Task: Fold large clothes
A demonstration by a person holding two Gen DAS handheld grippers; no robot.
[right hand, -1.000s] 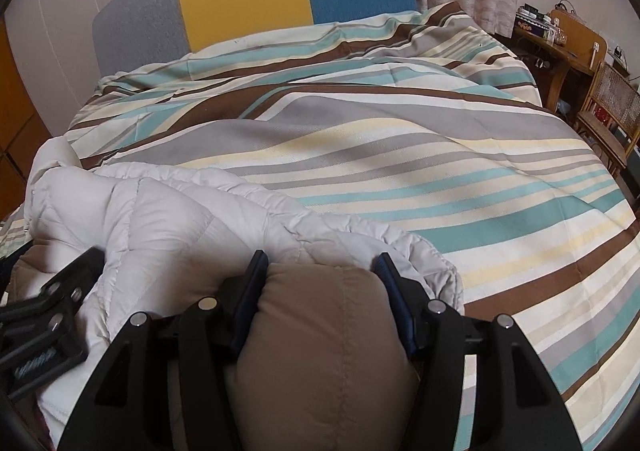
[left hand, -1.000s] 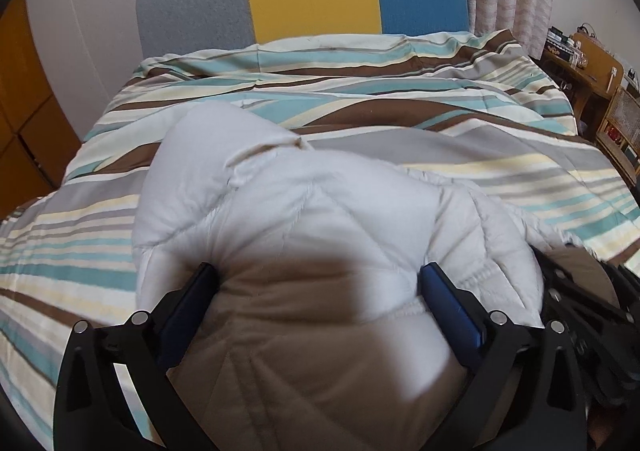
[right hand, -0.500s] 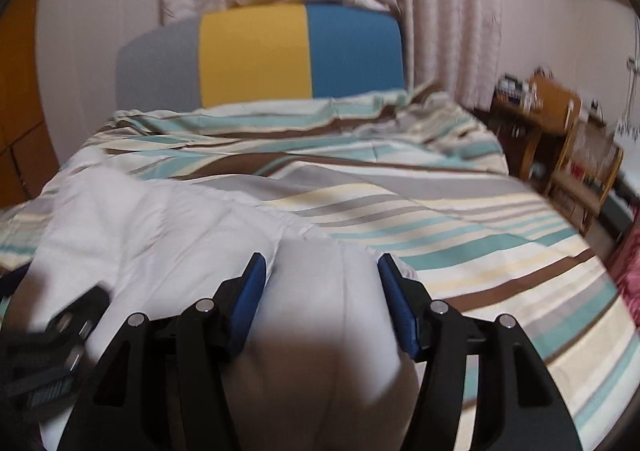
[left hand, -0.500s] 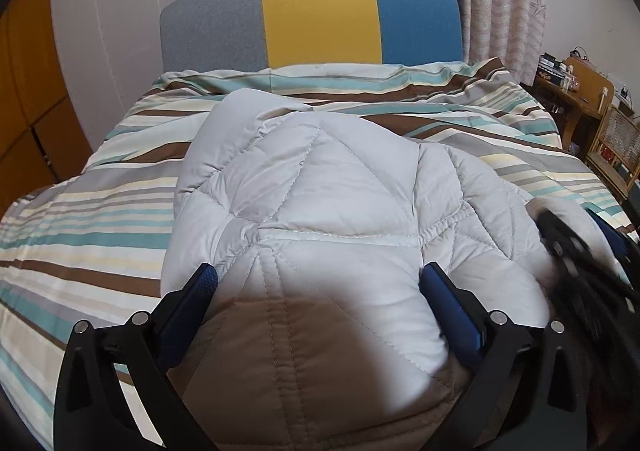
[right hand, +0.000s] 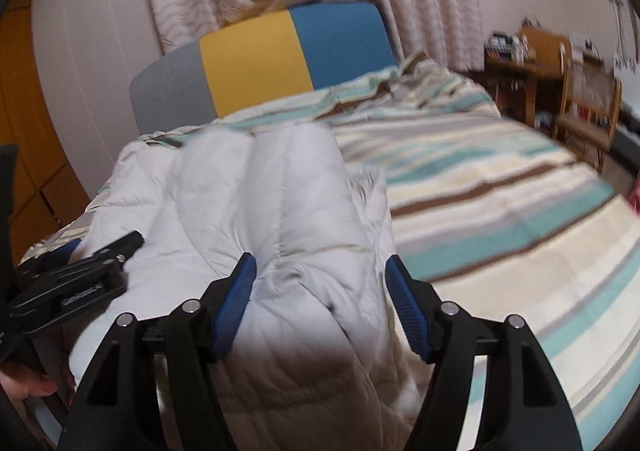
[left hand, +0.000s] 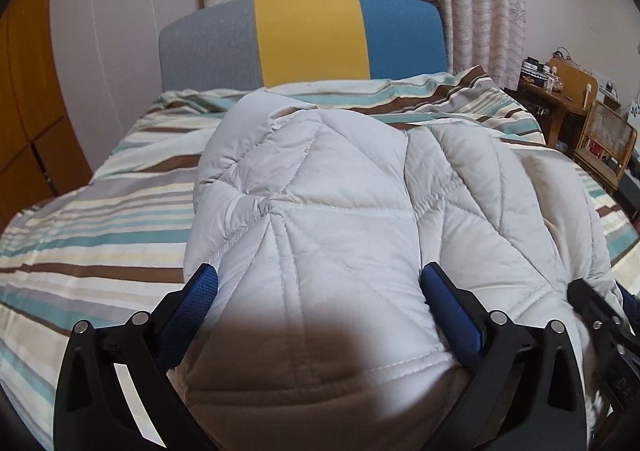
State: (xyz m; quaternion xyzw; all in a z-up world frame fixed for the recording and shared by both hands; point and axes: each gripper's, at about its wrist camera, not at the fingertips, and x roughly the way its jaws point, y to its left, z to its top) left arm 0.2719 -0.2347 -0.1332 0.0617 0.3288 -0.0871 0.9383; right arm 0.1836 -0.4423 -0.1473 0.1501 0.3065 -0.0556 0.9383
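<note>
A white quilted puffer jacket [left hand: 340, 191] lies bunched on the striped duvet [left hand: 100, 219] of a bed. My left gripper [left hand: 320, 291] is shut on a thick fold of it, which bulges out between the blue pads. In the right wrist view the same jacket [right hand: 260, 191] runs between the fingers of my right gripper [right hand: 320, 279]. Its jaws are opening: the left pad still touches the cloth, while the right pad stands just off it. The left gripper [right hand: 80, 279] shows beside it at the left, and the right gripper [left hand: 600, 315] shows at the left view's right edge.
A grey, yellow and blue headboard [left hand: 312, 35] stands at the far end, with curtains behind it. A wooden desk and chair [left hand: 568, 91] sit to the right of the bed, and an orange wardrobe [left hand: 24, 111] to the left. A person's hand [right hand: 36, 383] holds the left gripper.
Both grippers have carried the jacket forward towards the headboard, and both views have tilted up. The right gripper's jaws have widened around the fold. The left grip looks unchanged.
</note>
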